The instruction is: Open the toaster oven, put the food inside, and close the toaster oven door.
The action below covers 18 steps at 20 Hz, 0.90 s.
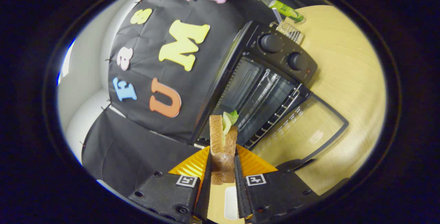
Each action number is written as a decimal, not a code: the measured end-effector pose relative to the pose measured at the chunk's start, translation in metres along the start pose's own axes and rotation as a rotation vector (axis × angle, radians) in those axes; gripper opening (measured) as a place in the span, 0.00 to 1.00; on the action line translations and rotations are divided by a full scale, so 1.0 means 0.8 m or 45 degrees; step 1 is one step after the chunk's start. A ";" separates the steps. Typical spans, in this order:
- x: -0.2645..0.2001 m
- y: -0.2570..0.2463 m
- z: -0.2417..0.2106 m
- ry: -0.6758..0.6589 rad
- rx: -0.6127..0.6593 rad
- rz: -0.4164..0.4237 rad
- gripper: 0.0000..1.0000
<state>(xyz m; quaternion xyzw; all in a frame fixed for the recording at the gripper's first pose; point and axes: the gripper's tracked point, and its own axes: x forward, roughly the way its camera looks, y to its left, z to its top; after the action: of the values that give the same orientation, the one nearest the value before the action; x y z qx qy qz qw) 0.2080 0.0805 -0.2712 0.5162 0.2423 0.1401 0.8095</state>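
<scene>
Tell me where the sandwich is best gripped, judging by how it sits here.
Grip the sandwich across its two flat bread faces at the lower end, one of the fingers on each side, as here. That probably leaves the lettuce end free to enter the open toaster oven first.

Toaster oven [275,69] mouth gapes beyond the tool [222,163], its door [302,127] lowered flat onto the table [350,72]

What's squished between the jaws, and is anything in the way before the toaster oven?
A sandwich sits clamped between the jaws. Ahead, the toaster oven gapes with its door down; nothing blocks the way, the gripper view shows.
</scene>
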 end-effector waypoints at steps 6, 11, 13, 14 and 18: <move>0.053 -0.021 0.028 -0.206 0.119 -0.132 0.38; 0.104 -0.034 0.047 -0.293 0.178 -0.149 0.38; 0.121 -0.037 0.052 -0.310 0.218 -0.148 0.38; 0.128 -0.034 0.052 -0.315 0.216 -0.147 0.38; 0.146 -0.031 0.057 -0.370 0.127 -0.184 0.38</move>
<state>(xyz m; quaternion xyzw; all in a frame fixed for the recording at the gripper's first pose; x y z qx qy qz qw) 0.3306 0.0903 -0.3066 0.5518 0.1660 -0.0067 0.8173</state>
